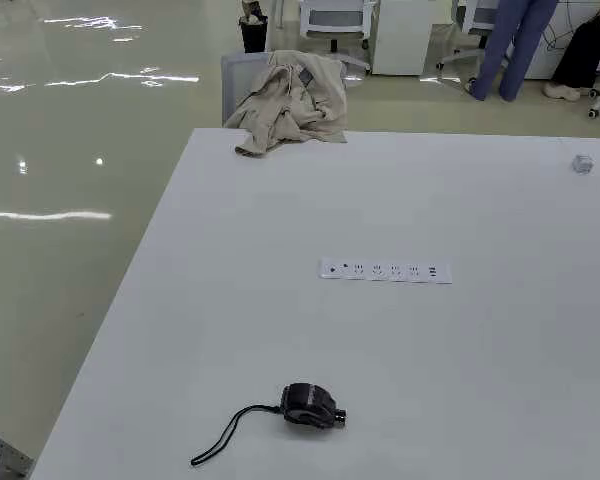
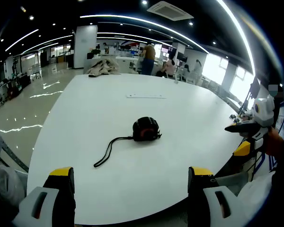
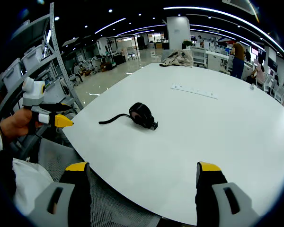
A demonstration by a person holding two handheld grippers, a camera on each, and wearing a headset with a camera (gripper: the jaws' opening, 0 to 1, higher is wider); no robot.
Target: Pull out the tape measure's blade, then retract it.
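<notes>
While the tape measure (image 1: 310, 405) lies on the table (image 1: 280, 200), the left gripper (image 2: 131, 172) and right gripper (image 3: 143, 167) hover nearby. Both gape wide, empty.

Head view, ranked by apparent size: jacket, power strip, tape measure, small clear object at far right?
1. jacket
2. power strip and tape measure: about alike, and the tape measure lies nearer the camera
3. small clear object

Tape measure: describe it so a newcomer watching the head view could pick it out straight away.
Start at the big white table and its flat white power strip near the middle. Nearer the front edge lies the tape measure, a small rounded black case. It is the one dark thing on the top, trailing a thin black strap.
</notes>
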